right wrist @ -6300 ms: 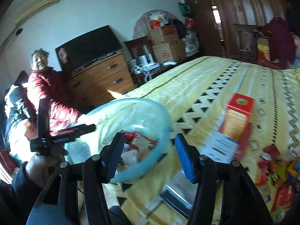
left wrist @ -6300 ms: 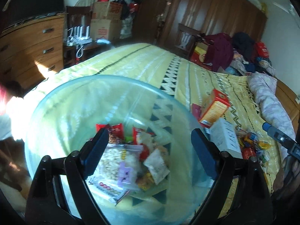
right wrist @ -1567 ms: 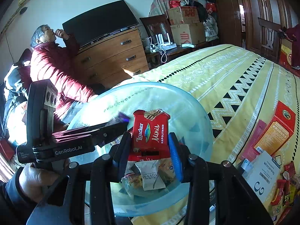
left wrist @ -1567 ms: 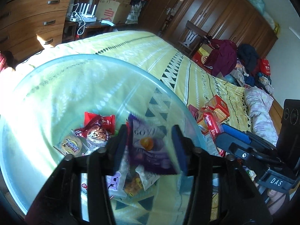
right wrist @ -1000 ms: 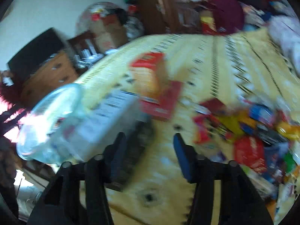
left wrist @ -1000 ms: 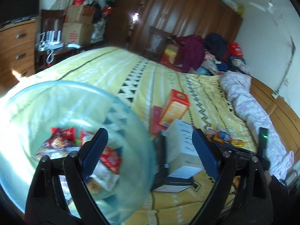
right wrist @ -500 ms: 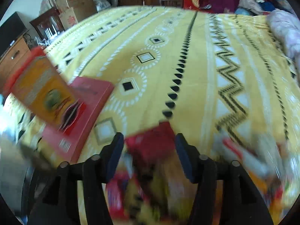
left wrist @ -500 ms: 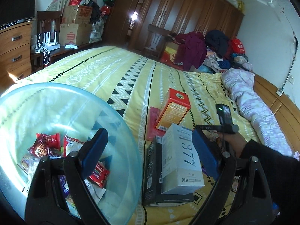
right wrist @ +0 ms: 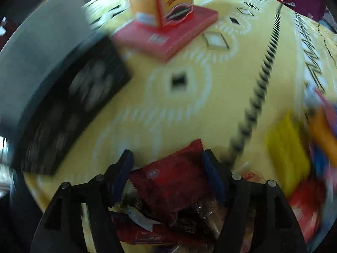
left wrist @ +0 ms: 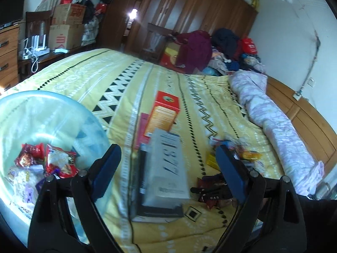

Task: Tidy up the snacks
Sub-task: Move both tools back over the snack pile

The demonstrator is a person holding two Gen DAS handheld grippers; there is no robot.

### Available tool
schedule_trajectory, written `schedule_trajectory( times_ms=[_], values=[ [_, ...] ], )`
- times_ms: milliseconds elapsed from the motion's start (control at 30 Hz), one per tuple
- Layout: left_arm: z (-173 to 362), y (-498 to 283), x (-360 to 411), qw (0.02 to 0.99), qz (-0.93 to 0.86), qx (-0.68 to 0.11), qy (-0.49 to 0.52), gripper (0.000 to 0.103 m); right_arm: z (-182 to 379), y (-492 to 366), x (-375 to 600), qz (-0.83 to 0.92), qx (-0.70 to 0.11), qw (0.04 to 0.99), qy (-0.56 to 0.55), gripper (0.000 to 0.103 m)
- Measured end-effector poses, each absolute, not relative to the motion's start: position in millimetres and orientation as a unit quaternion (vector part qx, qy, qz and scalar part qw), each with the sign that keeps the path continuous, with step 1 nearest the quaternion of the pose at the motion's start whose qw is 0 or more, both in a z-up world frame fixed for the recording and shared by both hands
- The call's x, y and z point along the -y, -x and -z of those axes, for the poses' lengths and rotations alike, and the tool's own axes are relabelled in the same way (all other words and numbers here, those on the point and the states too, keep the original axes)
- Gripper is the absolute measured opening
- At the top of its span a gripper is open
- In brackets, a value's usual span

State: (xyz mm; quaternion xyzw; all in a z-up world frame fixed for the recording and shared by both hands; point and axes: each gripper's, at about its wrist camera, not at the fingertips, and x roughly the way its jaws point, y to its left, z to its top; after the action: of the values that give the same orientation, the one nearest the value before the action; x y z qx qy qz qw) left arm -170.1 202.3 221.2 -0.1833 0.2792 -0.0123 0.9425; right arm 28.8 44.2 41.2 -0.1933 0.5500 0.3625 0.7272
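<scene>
Bowl holds some snacks | many left on bed | my right claw just opening around red packet (not gripped yet) | left claw wide, empty

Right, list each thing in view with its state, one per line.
Left gripper: open, empty.
Right gripper: jaws just been opening, dark red packet between them, not pressed.
Clear bowl: upright, holding snack packets.
Orange box: lying tilted on a flat pink box.
White box: lying on a black box.
</scene>
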Motion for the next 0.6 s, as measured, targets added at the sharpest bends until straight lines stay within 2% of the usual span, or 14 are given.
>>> schedule_trajectory(
  times_ms=[167, 200, 233, 267, 367, 400, 433, 467, 533, 600],
  values=[
    [-215, 171, -157, 0.934, 0.062, -0.313, 0.16, 0.093, -124, 20, 30, -0.339, -0.463, 0.815, 0.076, 0.074],
    [-211, 170, -145, 0.931, 0.077, -0.322, 0.156, 0.093, -138, 31, 44, -0.334, -0.445, 0.829, 0.052, 0.079],
    [-207, 169, -136, 0.927, 0.088, -0.331, 0.153, 0.094, -147, 43, 56, -0.326, -0.43, 0.842, 0.032, 0.09],
    [-202, 166, -127, 0.922, 0.103, -0.342, 0.152, 0.094, -158, 60, 71, -0.309, -0.411, 0.857, 0.011, 0.094],
    [-180, 153, -98, 0.905, 0.13, -0.378, 0.144, 0.094, -157, 87, 86, -0.294, -0.416, 0.861, 0.006, 0.092],
    [-170, 147, -89, 0.898, 0.142, -0.391, 0.143, 0.094, -152, 97, 91, -0.282, -0.425, 0.86, 0.019, 0.088],
    [-162, 142, -81, 0.893, 0.143, -0.403, 0.138, 0.094, -147, 105, 96, -0.28, -0.433, 0.856, 0.025, 0.063],
    [-153, 138, -75, 0.889, 0.144, -0.414, 0.131, 0.094, -139, 104, 107, -0.286, -0.45, 0.846, 0.013, 0.032],
    [-130, 127, -62, 0.876, 0.161, -0.435, 0.133, 0.093, -129, 105, 121, -0.273, -0.47, 0.84, -0.003, 0.006],
    [-110, 117, -51, 0.866, 0.165, -0.454, 0.133, 0.089, -122, 110, 134, -0.261, -0.473, 0.842, -0.01, 0.006]
  ],
)
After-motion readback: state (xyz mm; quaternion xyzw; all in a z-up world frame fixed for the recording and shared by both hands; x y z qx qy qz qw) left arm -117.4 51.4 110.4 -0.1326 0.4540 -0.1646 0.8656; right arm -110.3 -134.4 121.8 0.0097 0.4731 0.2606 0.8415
